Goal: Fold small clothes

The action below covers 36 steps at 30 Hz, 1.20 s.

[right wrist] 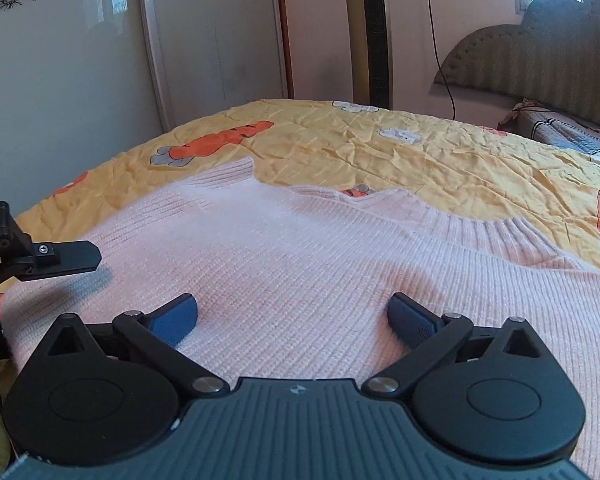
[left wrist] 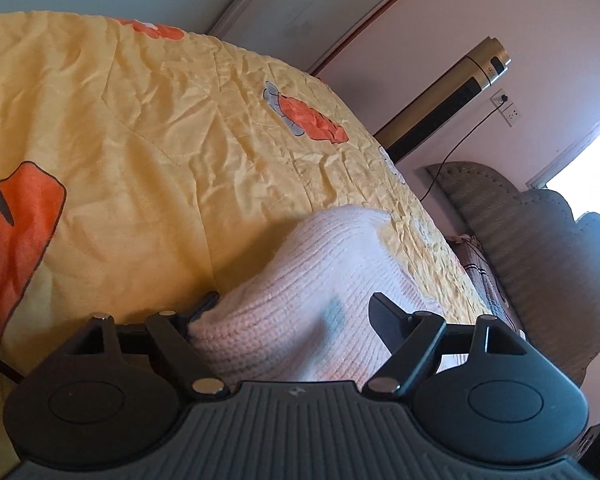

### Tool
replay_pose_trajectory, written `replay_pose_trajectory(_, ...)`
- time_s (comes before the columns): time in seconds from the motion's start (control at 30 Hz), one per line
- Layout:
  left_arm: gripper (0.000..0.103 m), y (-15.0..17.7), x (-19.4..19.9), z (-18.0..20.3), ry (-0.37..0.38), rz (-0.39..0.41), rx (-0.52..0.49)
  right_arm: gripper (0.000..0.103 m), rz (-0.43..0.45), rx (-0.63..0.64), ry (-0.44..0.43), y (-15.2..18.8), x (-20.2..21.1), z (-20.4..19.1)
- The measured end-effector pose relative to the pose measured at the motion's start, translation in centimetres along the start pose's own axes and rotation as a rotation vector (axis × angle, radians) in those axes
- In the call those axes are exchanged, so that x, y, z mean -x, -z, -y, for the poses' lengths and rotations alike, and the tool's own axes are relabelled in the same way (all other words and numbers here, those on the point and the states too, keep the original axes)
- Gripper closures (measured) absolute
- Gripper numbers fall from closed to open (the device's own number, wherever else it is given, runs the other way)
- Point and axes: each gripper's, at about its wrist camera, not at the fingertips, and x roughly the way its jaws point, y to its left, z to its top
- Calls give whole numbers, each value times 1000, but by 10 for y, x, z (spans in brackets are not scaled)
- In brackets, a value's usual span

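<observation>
- So we've got one pink knit sweater lying on the yellow cartoon quilt on the bed, spread mostly flat in the right wrist view.
- Progress looks early to us: the far edge shows a ribbed bit sticking out and a ribbed band off to the right, but we can't tell for sure if any fold is already in. No neat finished rectangle yet, so most of the folding looks left to do.
- Our right gripper sits low over the sweater with its blue fingers spread wide apart, nothing pinched between them.
- Our left gripper is also spread wide, with a raised hump of sweater sitting between the fingers. It's not clamped on it as far as we can see.
- Hard to make out: the near edge of the sweater is hidden under both gripper bodies, so we can't see the hem or sleeves there.
- The left finger in the left view is half buried behind the knit, and there's a blurry dark smudge on the fabric we can't identify.
</observation>
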Motion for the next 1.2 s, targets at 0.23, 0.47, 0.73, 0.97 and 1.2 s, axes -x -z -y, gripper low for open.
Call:
replay_pose_trajectory(0.23,67,-4,-1,-4,-57,-34,5,3,8,-1,-5,0,-5,2)
replay_pose_trajectory(0.47,71,-2,5,19,-105,14,-92,3,18,-22,-26,0,-2,5)
replay_pose_trajectory(0.73,71,17,19,48,-126,117,-306,3,67,-165,-139,4,6,30)
replay_pose_trajectory(0.97,72,44,21,68,-167,198,-567,3,88,-245,-211,6,9,44)
replay_pose_trajectory(1.2,72,90,22,81,-162,287,-877,2,-68,-299,-271,-22,4,58)
